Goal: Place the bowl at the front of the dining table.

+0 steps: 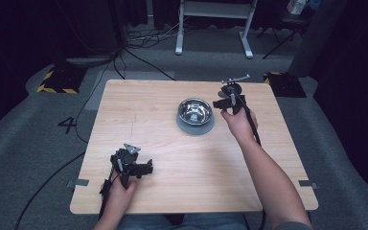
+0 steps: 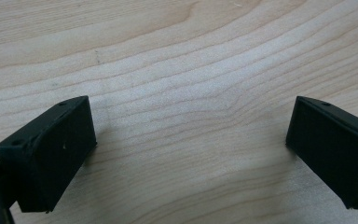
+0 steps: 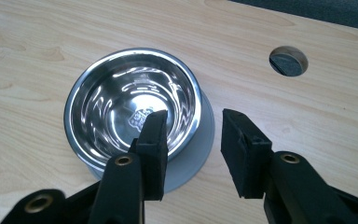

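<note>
Steel bowl (image 1: 195,111) sits on its grey rubber base (image 1: 195,127) on the far half of the table (image 1: 172,191), a little right of the middle. My right gripper (image 1: 219,103) is just beside it on the right, held above the wood with the hand (image 1: 239,123) behind it. In the right gripper view the bowl (image 3: 121,100) lies below and ahead of the gripper (image 3: 191,140): one jaw shows over the bowl's near inner wall, the other over the bare table beside the base. The jaws are parted, nothing between them, and I cannot tell that either touches the bowl. A round hole (image 3: 288,60) in the table lies beyond. My left gripper (image 1: 144,168) rests near the front left corner, well apart from the bowl; in the left gripper view its jaws stand wide over bare wood (image 2: 191,93).
</note>
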